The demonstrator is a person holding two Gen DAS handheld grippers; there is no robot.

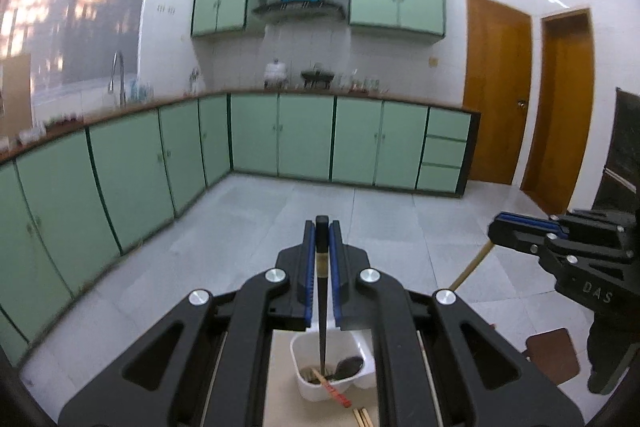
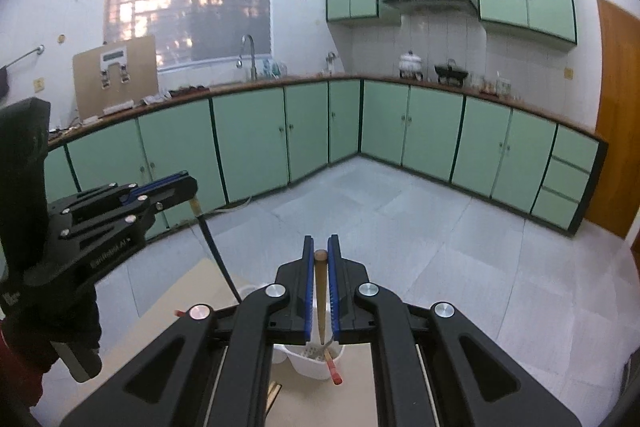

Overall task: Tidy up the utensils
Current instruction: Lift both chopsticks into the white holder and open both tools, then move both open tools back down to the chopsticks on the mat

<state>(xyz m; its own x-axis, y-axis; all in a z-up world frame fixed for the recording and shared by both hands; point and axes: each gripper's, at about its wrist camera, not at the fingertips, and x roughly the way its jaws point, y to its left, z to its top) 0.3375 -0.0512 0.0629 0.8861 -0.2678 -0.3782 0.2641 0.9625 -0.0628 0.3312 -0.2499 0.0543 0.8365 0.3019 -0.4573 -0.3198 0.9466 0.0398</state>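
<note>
My left gripper (image 1: 322, 227) is shut on a black chopstick (image 1: 322, 311) with a tan band, held upright with its tip down in a white plastic holder (image 1: 308, 389) on a beige table. My right gripper (image 2: 320, 247) is shut on a wooden-handled utensil (image 2: 321, 291) that also reaches down into the white holder (image 2: 316, 367). The holder contains a dark spoon bowl (image 1: 349, 367) and a red-tipped chopstick (image 1: 335, 391). Each gripper shows in the other's view: the right gripper (image 1: 496, 227) at right, the left gripper (image 2: 192, 185) at left.
The beige table (image 2: 180, 307) lies under the holder, with loose wooden chopsticks (image 1: 362, 417) near its front edge. Green base cabinets (image 2: 432, 131) line the far walls across a tiled floor. A brown stool seat (image 1: 554, 351) stands low at the right.
</note>
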